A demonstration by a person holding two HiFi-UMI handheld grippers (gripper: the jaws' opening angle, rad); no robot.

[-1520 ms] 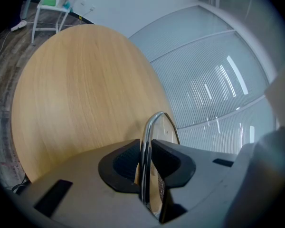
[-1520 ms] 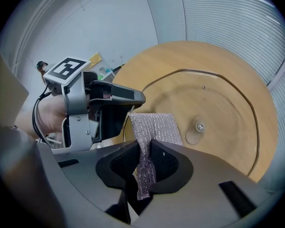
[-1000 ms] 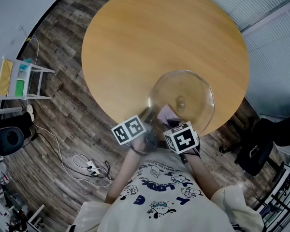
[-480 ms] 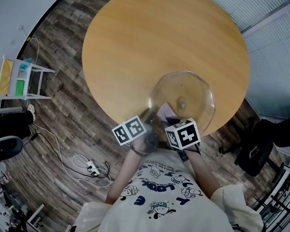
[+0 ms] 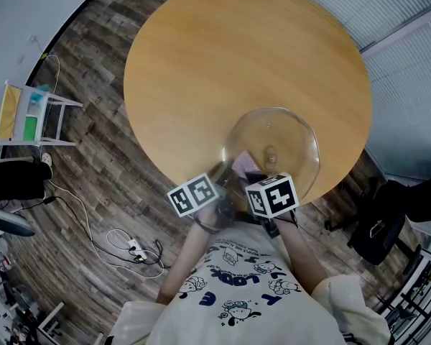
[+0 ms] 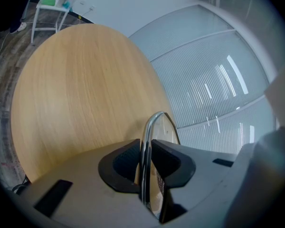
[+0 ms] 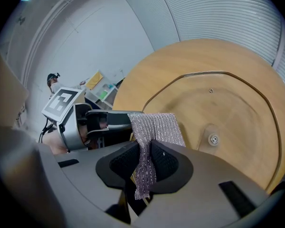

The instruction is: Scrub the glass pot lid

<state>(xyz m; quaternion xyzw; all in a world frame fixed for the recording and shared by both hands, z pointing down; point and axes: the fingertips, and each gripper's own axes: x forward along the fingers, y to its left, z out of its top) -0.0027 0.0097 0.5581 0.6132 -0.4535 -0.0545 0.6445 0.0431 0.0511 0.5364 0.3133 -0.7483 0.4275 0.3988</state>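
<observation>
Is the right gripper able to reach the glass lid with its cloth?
Probably yes: the right gripper holds the cloth at the glass lid, nothing between them, while the left gripper grips the rim.

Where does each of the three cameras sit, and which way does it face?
Head view: on the person's head, facing steeply down at the round table and glass lid; shirt and forearms show.
Left gripper view: on the left gripper, looking along jaws shut on the lid's rim, across the table.
Right gripper view: on the right gripper, jaws clamping a mesh cloth, facing the lid.
Shared: all three show lid and table.
</observation>
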